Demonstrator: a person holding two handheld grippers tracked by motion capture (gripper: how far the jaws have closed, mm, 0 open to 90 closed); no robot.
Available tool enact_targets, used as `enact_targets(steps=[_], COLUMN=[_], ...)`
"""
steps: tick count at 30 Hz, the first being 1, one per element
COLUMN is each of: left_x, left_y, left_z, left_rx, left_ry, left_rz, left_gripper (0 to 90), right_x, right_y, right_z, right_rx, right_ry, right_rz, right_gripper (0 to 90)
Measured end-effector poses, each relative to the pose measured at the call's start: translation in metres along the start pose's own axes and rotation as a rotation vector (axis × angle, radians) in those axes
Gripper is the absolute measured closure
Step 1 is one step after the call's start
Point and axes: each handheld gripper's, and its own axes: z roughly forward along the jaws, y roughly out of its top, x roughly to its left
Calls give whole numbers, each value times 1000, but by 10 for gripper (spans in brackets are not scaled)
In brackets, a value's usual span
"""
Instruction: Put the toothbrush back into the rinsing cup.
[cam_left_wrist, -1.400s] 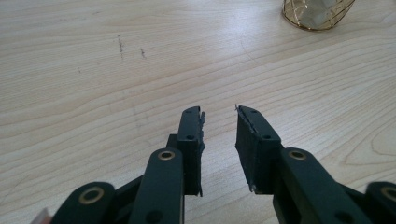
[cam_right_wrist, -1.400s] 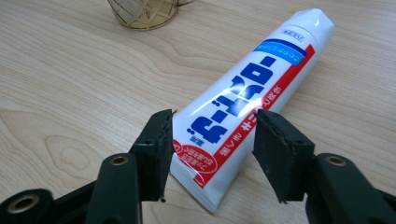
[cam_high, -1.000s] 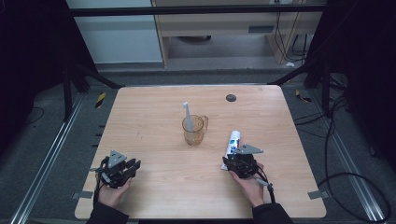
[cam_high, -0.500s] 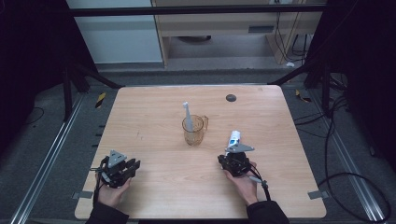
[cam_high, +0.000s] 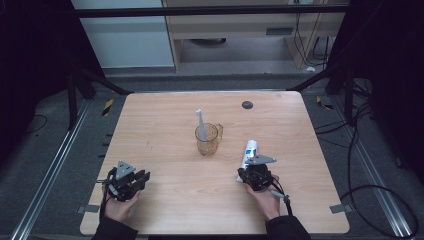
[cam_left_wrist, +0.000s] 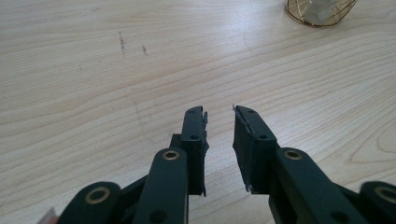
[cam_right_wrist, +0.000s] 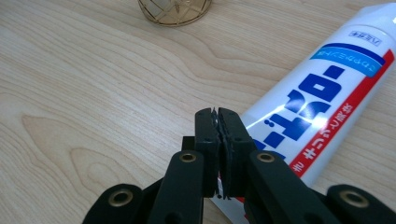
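Observation:
A white toothpaste tube (cam_high: 250, 150) with blue and red print lies on the wooden table (cam_high: 165, 125), right of centre. My right gripper (cam_high: 250, 169) rests at the tube's near end. In the right gripper view its jaws (cam_right_wrist: 217, 112) are shut against each other with nothing between them, and the tube (cam_right_wrist: 327, 93) lies just beside and partly under the right jaw. A clear amber cup (cam_high: 207, 140) stands mid-table with a white toothbrush (cam_high: 200, 120) upright in it. My left gripper (cam_high: 144, 176) sits near the front left, open (cam_left_wrist: 219, 109) over bare wood.
A small dark round spot (cam_high: 247, 104) marks the far side of the table. The cup's base shows at the top of both gripper views (cam_left_wrist: 322, 9) (cam_right_wrist: 175, 9). Black cables and metal rails run along the floor around the table.
My right gripper has shifted slightly left and closer against the tube's near end. The left gripper, cup and toothbrush have stayed put.

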Motion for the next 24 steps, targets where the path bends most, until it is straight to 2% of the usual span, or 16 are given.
enact_targets(steps=[7,11,20,21,24], left_x=[0,0,0,1,1], left_y=[0,0,0,0,0], left_z=[1,1,1,1,0], left_rx=[3,2,2,2,0], left_ry=[2,3,3,3,3], left_rz=[2,2,3,1,-2], left_gripper=[733,734,736,736,736], right_x=[1,5,9,8,5], right_y=[2,3,3,2,1], right_z=[3,12,20,19,17], right_rx=[-16,-4,15,24,25], right_ry=[3,19,18,5,-6], right_rz=[-3,-13,-29,-39,-26], right_gripper=[894,900,900,900,900])
